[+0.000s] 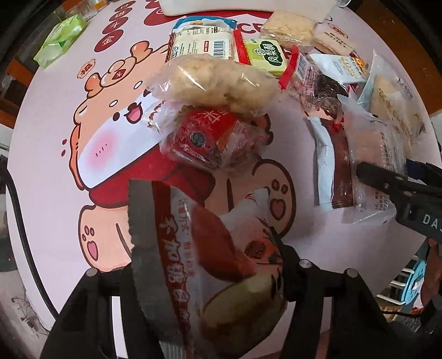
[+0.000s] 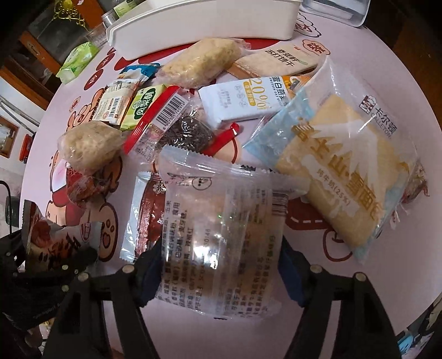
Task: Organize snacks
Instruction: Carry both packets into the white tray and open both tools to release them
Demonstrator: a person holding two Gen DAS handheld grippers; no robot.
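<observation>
- Table point(image 2: 359, 290), round, pink cartoon-print cover, carries the whole snack pile.
- White tray point(image 2: 199, 22) at 12 o'clock of the table in the right wrist view, behind the pile.
- Yellow bread pack point(image 2: 342, 176) at 3 o'clock in that view, lying flat, its edge just beside the clear pack.
- Clear-wrapped pack point(image 2: 221, 243) at 6 o'clock, sitting between the right gripper point(image 2: 221, 273) fingers; pads sit at both its sides, jaws roughly two-thirds open. Can't tell if the pads actually press.
- Red-and-white printed pack point(image 1: 210, 265) at 6 o'clock in the left wrist view, tilted up off the table, clamped between the left gripper point(image 1: 204, 276) jaws at about half width.
- Rice-puff bag point(image 1: 212, 82) at 12 o'clock there, lying on top of a red-wrapped snack point(image 1: 210, 138).
- Brown bar point(image 2: 150, 218) touching the clear pack's 9 o'clock side.
- Green tissue pack point(image 1: 60, 41) at 10 o'clock, well apart from the pile.
</observation>
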